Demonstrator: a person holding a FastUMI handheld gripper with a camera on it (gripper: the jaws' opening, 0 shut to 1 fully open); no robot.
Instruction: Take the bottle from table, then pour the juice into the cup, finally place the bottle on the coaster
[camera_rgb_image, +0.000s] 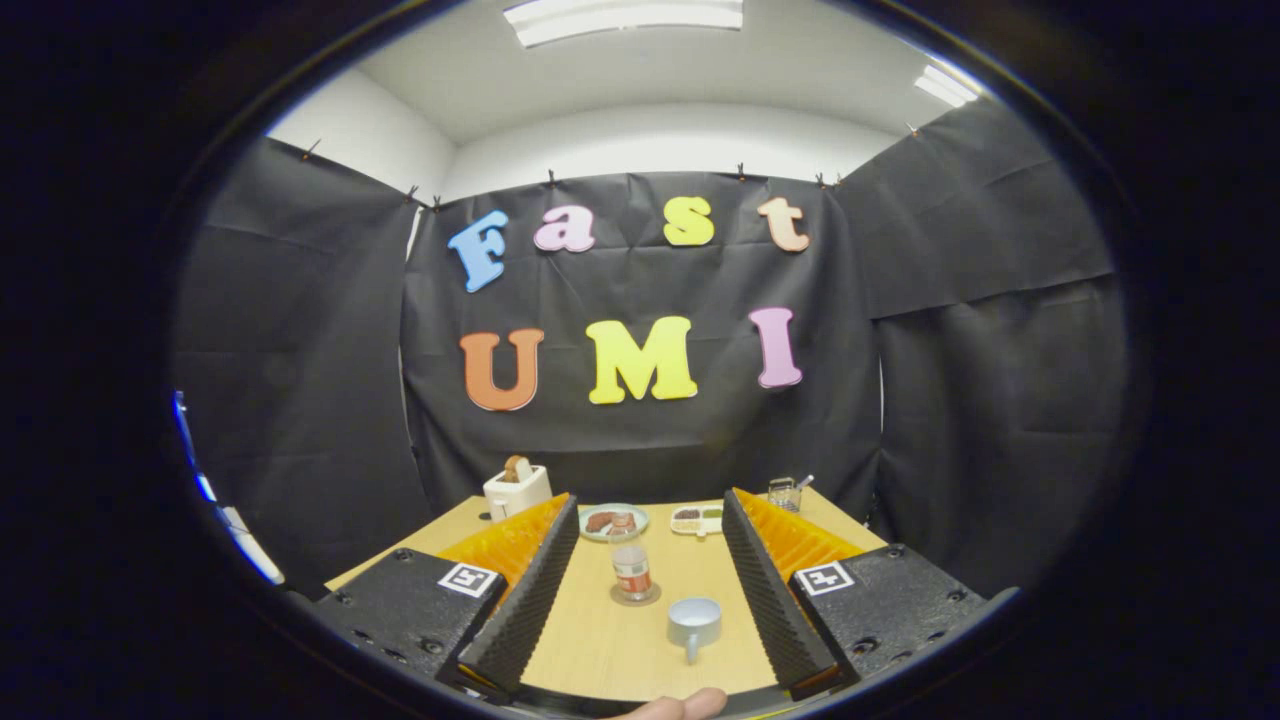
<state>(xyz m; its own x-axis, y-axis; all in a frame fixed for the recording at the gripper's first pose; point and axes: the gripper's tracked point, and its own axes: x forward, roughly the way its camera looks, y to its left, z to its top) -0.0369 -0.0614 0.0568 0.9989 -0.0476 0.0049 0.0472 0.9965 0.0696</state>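
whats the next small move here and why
Probably ease the gripper forward toward the bottle. Its fingers are spread wide and hold nothing; the bottle stands upright on a round coaster ahead between them, untouched, with the cup nearer and just to its right. Stay left of the cup on the way in.

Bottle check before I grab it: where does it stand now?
The bottle stands upright on a coaster between the open fingers, behind the cup, before the plate.
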